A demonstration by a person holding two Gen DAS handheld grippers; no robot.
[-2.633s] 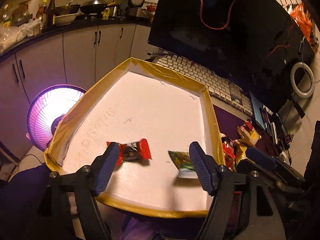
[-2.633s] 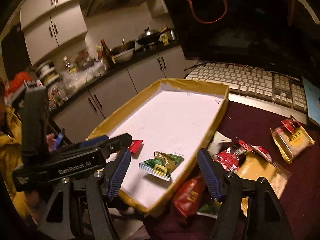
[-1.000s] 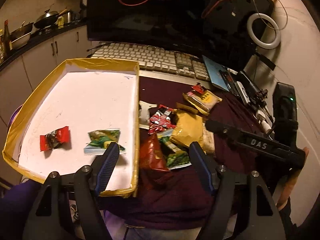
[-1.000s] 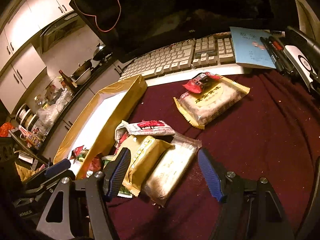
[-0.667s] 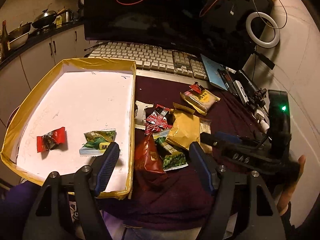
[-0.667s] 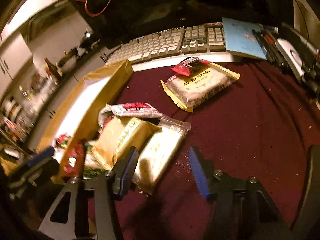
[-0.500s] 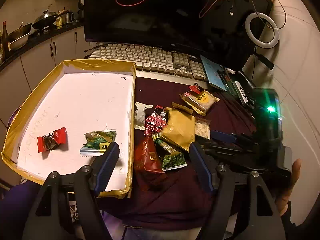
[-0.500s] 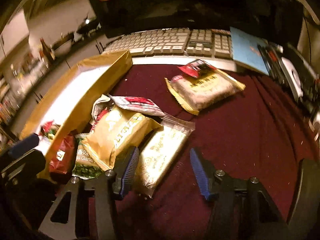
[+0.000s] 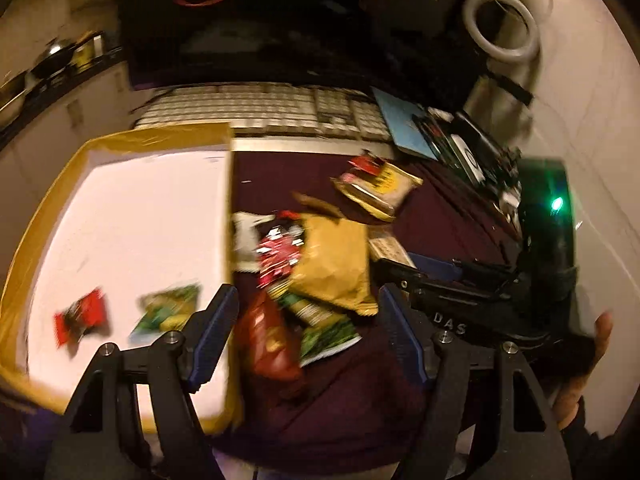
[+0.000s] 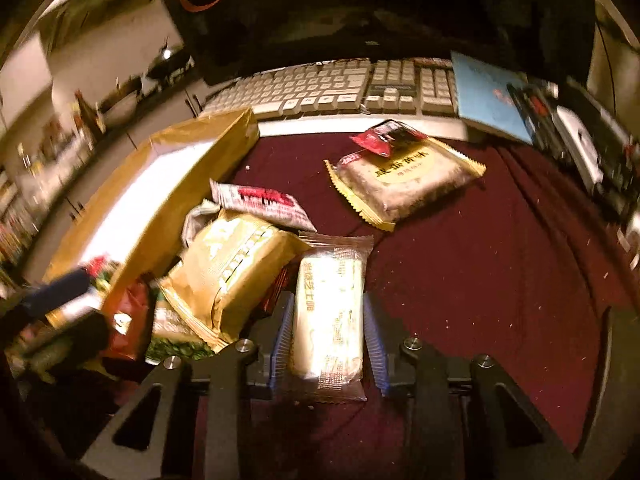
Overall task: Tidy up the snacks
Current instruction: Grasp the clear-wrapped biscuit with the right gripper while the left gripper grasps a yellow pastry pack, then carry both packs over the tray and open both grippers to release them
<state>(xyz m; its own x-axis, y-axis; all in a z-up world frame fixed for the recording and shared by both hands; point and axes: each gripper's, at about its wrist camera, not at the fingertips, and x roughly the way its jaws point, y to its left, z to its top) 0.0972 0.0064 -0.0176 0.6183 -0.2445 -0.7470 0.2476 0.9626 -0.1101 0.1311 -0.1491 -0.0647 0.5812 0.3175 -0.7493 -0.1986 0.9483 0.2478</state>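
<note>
A white tray with yellow taped rim holds a small red candy and a green packet. Right of it a pile of snacks lies on the maroon cloth: a yellow bag, a dark red packet, a green packet, a red-white wrapper. My right gripper is shut on a clear-wrapped pale cake bar. My left gripper is open and empty above the pile's near edge.
A large cake packet with a small red wrapper on it lies further back. A keyboard, a blue booklet and a monitor stand behind. Cluttered devices sit at the right.
My right gripper has moved down to the pile and closed its jaws on the pale cake bar. My left gripper has swung from over the tray toward the pile and stays open.
</note>
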